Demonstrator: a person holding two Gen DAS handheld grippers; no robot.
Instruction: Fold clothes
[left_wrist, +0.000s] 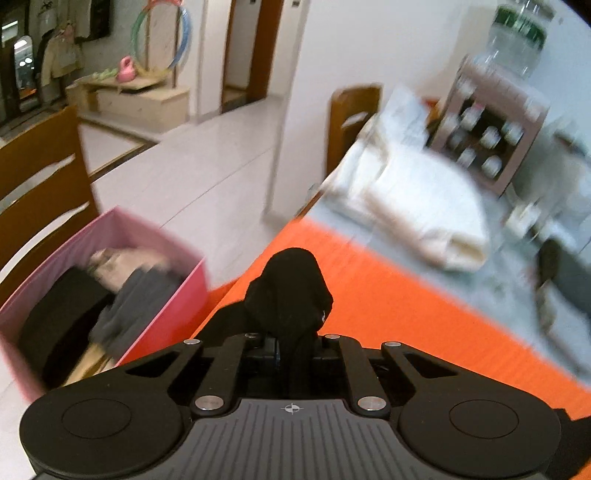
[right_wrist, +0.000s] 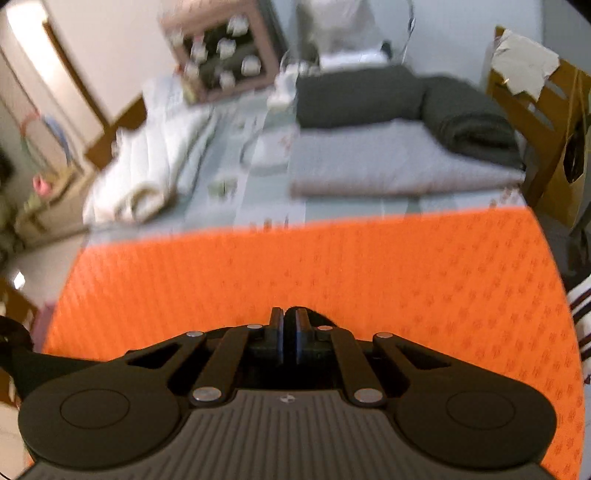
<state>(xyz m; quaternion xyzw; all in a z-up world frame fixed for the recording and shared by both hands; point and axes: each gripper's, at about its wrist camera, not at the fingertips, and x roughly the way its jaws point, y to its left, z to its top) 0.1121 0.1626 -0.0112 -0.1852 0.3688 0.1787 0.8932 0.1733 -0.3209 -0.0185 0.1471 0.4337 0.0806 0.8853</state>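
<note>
The left claw (left_wrist: 295, 332) was clenched on a bunched black garment (left_wrist: 291, 288), which rose in a lump above its fingers, over the left edge of the orange mat (left_wrist: 406, 314) on the counter (right_wrist: 236, 206). The right claw (right_wrist: 290, 325) was pressed together too, with a sliver of dark cloth showing just behind its tips; whether that was the same garment could not be told for certain. The mat ahead of both claws carried nothing else. Beside the counter stood a pink bin (left_wrist: 162, 295) holding dark, grey and beige clothes in a loose heap. Farther back lay a folded cream piece (left_wrist: 424, 214), a folded pale grey piece (right_wrist: 399, 162) and a rolled dark grey one (right_wrist: 469, 129). So several pieces lay folded, the black one was bunched and not flat, and the heap in the bin looked unfolded. Both views were blurred.
</note>
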